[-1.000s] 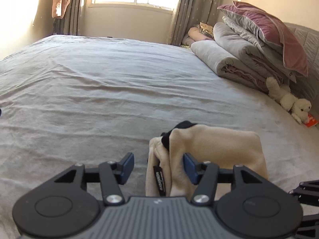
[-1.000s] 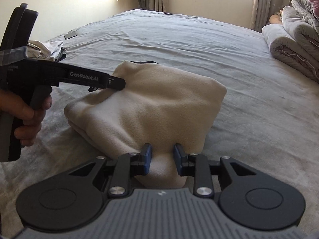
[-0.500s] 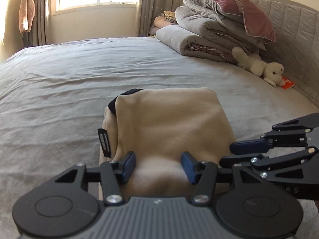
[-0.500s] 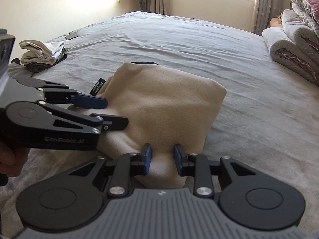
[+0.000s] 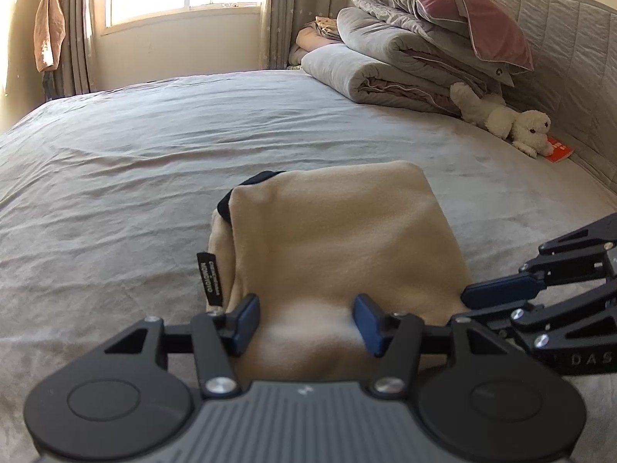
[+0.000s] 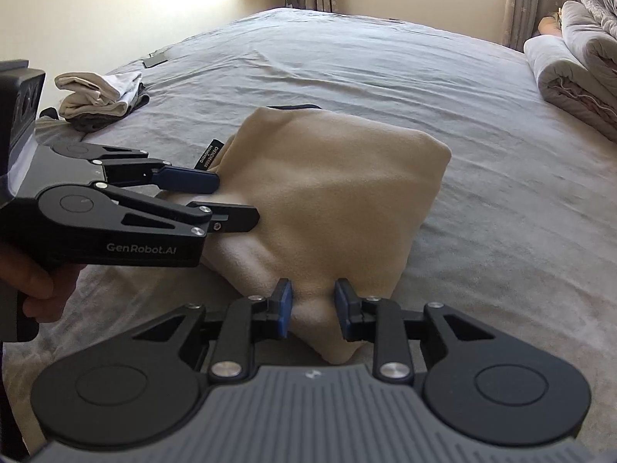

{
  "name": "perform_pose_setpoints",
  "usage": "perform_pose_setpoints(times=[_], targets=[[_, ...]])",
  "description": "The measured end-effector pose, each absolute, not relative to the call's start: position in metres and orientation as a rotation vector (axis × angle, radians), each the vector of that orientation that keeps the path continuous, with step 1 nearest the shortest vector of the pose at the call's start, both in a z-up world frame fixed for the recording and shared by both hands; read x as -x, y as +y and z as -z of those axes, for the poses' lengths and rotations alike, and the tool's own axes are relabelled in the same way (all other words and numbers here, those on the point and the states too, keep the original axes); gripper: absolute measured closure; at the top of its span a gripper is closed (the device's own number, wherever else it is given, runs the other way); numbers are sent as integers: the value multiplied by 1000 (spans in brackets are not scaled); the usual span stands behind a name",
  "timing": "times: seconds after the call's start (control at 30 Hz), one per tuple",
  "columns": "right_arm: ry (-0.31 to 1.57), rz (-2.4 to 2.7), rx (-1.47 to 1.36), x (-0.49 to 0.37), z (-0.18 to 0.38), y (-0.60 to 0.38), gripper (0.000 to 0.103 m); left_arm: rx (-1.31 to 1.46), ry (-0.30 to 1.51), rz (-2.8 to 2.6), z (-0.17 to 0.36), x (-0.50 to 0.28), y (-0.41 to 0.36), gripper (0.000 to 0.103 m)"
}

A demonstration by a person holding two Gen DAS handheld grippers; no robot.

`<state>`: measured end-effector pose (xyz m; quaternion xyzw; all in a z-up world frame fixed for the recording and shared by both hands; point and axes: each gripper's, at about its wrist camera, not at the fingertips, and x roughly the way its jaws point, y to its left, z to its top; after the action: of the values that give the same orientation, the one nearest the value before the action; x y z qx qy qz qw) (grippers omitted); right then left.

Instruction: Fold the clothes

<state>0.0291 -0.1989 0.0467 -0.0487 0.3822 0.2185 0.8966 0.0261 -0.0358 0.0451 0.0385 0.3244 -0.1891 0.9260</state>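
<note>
**Swinging round to the near edge of the folded garment**

Swinging in from the side a second ago, the left gripper (image 5: 304, 322) now faces the beige garment (image 5: 331, 239) squarely, straddling its near edge where before it sat off at the label corner. That suggests the folding proper is about finished and both tools are lined up on the same edge, probably to lift or shift the bundle.

In the left wrist view the garment fills the field from 12 o'clock of the jaws, its near hem bulging between the blue pads; the black label (image 5: 210, 277) hangs at about 10 o'clock. The jaws stand parted, and whether the pads press the cloth I cannot tell (the wide gap argues against a firm pinch). The right gripper (image 5: 468, 303) shows at 3 o'clock.

In the right wrist view the right gripper's own jaws are narrow, pinching the garment's near corner, cloth puckered between them. The bundle lies on the grey bed (image 6: 347, 58), stretching toward 12 o'clock.
</note>
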Motion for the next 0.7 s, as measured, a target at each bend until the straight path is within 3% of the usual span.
perform_pose_setpoints(times=[0.3, 0.7], targets=[[588, -372, 36, -64, -79, -214, 73, -98, 672, 372, -44, -26, -42, 46], [663, -308, 41, -112, -26, -211, 75, -91, 682, 381, -45, -30, -44, 46]])
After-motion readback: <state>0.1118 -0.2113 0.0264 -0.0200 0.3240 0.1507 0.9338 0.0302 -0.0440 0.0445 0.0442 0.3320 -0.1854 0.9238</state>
